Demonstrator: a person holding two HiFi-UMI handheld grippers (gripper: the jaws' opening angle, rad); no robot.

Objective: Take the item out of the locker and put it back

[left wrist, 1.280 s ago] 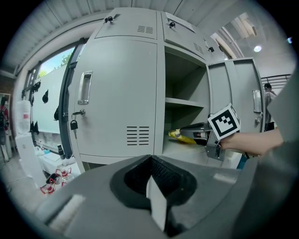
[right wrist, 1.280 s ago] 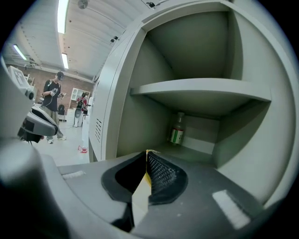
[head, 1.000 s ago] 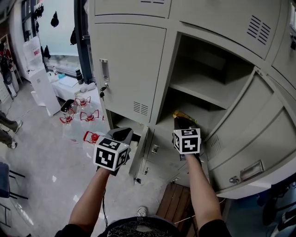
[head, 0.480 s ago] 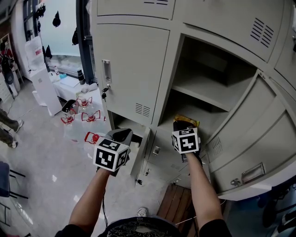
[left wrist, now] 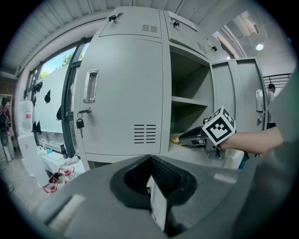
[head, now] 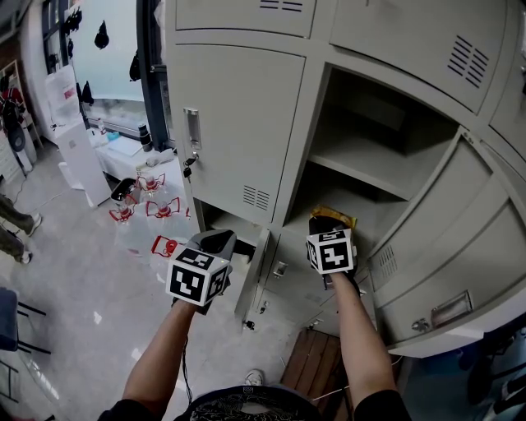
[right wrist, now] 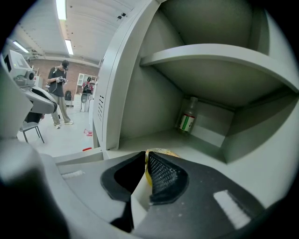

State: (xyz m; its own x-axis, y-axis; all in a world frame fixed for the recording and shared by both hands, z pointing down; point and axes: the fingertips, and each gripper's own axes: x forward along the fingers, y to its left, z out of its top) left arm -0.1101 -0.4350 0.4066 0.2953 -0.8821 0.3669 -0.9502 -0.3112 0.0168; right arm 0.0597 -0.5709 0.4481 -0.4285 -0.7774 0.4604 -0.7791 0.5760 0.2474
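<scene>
Right gripper: jaws clenched on yellow packet, held low inside locker, likely for set-down. Bottle at 1 o'clock. Left gripper: jaws clenched, empty, kept clear outside.

Locker area in a lab or workshop hall: bank of grey steel lockers on the right, polished grey floor on the left, ceiling strip lights, far brick wall, person standing far off.

I count two grey handheld grippers, the left gripper and right gripper; one crinkly yellow packet; one small green-labelled clear bottle (back corner); one open grey metal locker.
</scene>
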